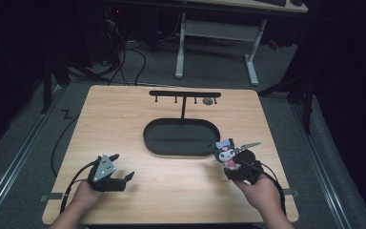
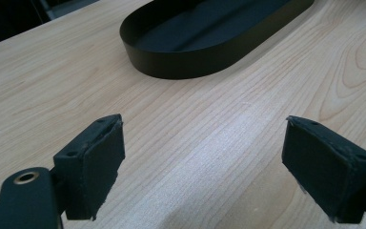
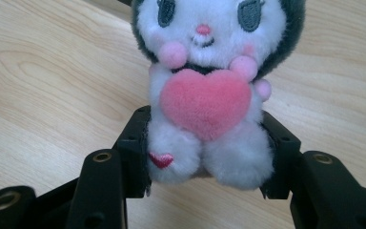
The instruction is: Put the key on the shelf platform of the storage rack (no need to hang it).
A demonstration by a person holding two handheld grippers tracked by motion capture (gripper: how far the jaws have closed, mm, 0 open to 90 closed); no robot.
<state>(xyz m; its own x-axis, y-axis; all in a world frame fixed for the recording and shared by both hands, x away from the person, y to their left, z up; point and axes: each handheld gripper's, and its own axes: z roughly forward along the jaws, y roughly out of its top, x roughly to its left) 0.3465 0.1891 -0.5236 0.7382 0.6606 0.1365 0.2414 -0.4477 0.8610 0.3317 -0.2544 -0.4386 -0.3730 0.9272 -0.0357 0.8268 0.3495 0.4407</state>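
Plush toy clamped in the right claw, lower right of the high view.
Right claw point(image 3: 205, 157) squeezes the plush toy point(image 3: 209, 95) above the counter point(image 1: 171, 191); left claw point(image 2: 202, 167) gapes apart, near the black tray point(image 2: 181, 62).

High view looks down the table point(image 1: 124, 119); both gripper views skim its wood closely.

Setting is a lab or test room, dimly lit apart from the work surface. A light wooden table point(image 1: 124, 124) stands on grey carpet point(image 1: 24, 124), flanked by metal floor rails point(image 1: 9, 167). Bundled cables point(image 1: 119, 52) run across the floor toward dark equipment at the rear. A white-legged desk point(image 1: 219, 33) stands behind. A black oval tray point(image 1: 181, 138) with a hook stand point(image 1: 185, 95) sits on the table.
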